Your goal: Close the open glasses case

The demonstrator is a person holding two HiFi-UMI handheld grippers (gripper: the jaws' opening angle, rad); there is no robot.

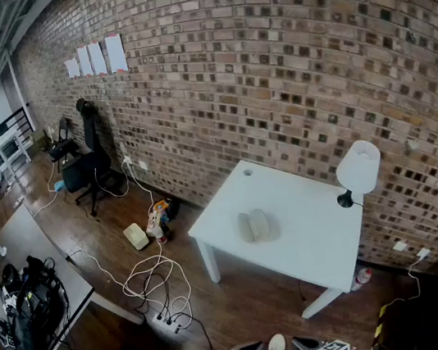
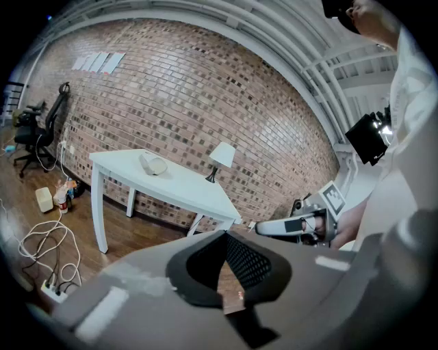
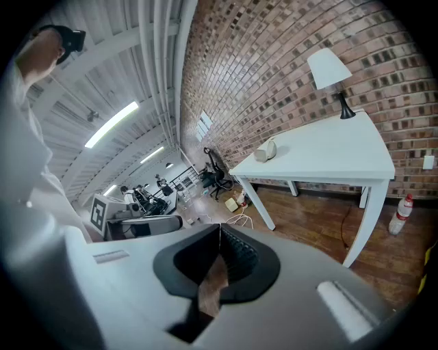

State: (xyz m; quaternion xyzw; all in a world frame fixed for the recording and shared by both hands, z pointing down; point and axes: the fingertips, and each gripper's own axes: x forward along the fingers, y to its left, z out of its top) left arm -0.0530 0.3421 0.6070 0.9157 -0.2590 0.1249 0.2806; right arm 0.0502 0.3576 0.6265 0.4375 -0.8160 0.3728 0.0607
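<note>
While the left tongs (image 2: 224,236) and the right tongs (image 3: 219,229) are both pinched together, empty, the open glasses case (image 1: 253,226) lies mid-table (image 1: 318,245), well ahead; halves side by side; neither hand clearly nearer.

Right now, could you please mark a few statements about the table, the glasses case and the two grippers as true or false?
1. The beige hinged glasses case lies open on the white rectangular table. True.
2. The black-stemmed lamp with a white shade stands on the wooden floor. False: it stands on the table, at the edge by the red brick wall.
3. The right gripper grips the case. False: its fingers are shut on nothing, well away from the table.
4. The left gripper is shut and empty. True.
</note>
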